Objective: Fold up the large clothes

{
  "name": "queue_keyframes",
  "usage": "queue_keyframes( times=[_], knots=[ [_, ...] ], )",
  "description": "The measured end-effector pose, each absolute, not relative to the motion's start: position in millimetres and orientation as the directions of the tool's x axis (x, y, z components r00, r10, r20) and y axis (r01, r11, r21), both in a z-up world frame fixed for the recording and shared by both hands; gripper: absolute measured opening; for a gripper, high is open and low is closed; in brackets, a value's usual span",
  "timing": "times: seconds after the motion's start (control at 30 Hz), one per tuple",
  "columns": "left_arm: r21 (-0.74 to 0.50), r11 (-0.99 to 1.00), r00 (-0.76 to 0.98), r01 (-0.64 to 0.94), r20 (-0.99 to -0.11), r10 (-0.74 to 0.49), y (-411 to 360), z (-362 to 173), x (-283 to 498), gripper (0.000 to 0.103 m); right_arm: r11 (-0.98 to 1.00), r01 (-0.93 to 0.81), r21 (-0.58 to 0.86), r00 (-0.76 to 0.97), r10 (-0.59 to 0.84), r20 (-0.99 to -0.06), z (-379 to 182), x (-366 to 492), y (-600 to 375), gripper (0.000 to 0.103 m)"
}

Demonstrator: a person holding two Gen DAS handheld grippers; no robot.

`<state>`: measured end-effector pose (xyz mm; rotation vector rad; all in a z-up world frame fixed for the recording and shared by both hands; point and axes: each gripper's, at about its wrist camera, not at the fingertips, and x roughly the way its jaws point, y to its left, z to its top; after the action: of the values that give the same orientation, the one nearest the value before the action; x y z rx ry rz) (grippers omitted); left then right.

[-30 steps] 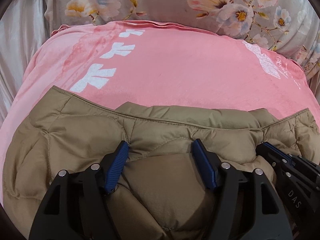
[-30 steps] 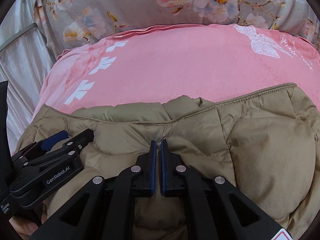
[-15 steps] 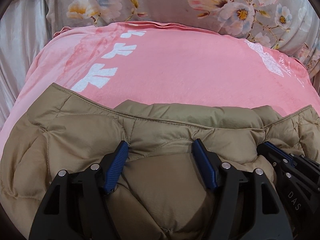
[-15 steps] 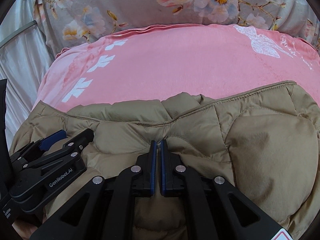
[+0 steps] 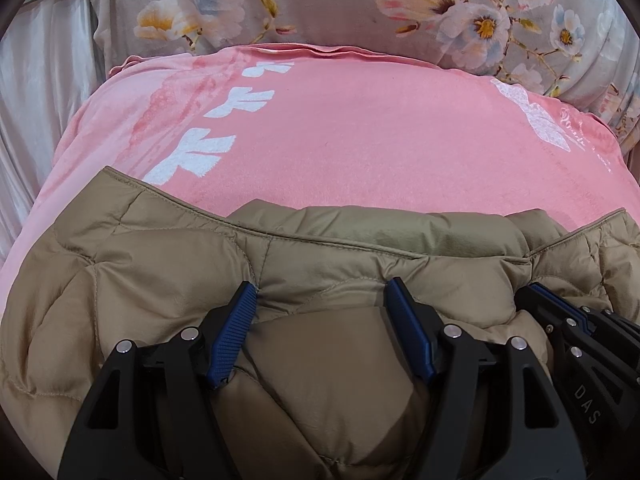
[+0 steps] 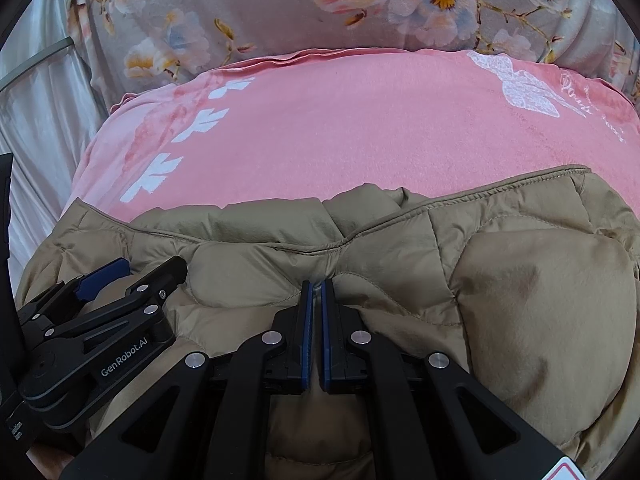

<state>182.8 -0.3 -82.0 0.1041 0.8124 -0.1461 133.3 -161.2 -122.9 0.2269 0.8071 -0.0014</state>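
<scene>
Jacket point(image 5: 168, 264) unmoved beneath both tools

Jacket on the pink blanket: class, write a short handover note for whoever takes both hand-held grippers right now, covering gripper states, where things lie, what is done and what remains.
Left hand-held gripper: jaws apart, astride a puffy fold of the jacket; whether it grips is unclear.
Right hand-held gripper: shut, tips at a jacket seam; a pinch of fabric cannot be confirmed.
The jacket lies bunched at the near edge of the pink blanket, collar side away from the cameras. A floral cloth lies behind.
Done: jacket laid on the blanket, partly gathered.
Left: finish folding and flatten it.
</scene>
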Motion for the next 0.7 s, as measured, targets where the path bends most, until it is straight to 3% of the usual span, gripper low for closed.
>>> queue_keyframes(
  times=[0.4, 0.57, 0.6, 0.7],
  knots=[
    [-0.002, 0.984, 0.674, 0.177, -0.728, -0.123, 5, -80, 183, 0.069, 0.973, 0.082, 0.215, 0.696, 0.099, -0.712, -123, 134, -163, 0.000],
    [-0.291, 0.939, 0.631, 0.181, -0.698, -0.338, 55, -53, 161, 0.072, 0.964, 0.084, 0.254, 0.713, 0.120, -0.690, -109, 123, -172, 0.004],
    [-0.351, 0.921, 0.625, 0.170, -0.684, -0.376, 75, -43, 149, 0.073, 0.961, 0.086, 0.262, 0.721, 0.121, -0.682, -97, 111, -172, 0.011],
    [-0.372, 0.920, 0.661, 0.123, -0.661, -0.356, 123, -19, 113, 0.082, 0.947, 0.041, 0.319, 0.742, 0.185, -0.644, -67, 75, -162, 0.014]
  ],
)
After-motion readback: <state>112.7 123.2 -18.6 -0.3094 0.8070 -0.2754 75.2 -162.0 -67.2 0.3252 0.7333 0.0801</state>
